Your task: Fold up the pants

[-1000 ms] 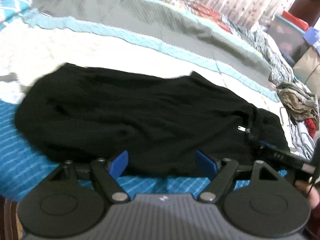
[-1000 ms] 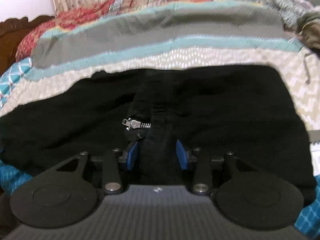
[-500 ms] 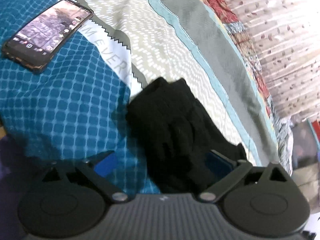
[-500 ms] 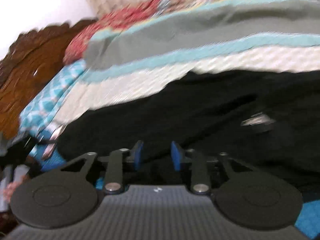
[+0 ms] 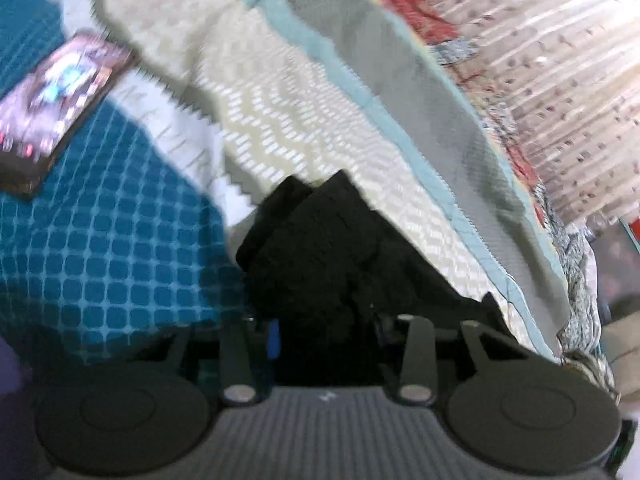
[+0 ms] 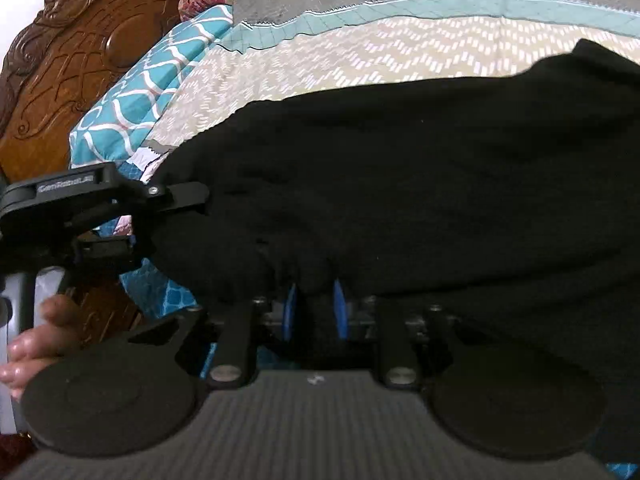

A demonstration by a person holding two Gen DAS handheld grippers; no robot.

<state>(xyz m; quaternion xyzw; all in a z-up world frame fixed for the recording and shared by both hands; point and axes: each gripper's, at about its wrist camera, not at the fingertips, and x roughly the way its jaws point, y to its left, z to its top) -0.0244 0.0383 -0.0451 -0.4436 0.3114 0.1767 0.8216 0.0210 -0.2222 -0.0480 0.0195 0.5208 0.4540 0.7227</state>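
Left wrist view: left tool (image 5: 326, 330) pinching the leg end of the black pants (image 5: 320, 256), spread on the bedspread (image 5: 340, 132) near the phone (image 5: 60, 104). Right wrist view: right tool (image 6: 314, 308) pressed together on a thin bunch at the near edge of the pants (image 6: 420, 184). Risks: thin bite slipping under pull, uneven lift skewing the fold, loose fabric dragging and creasing.
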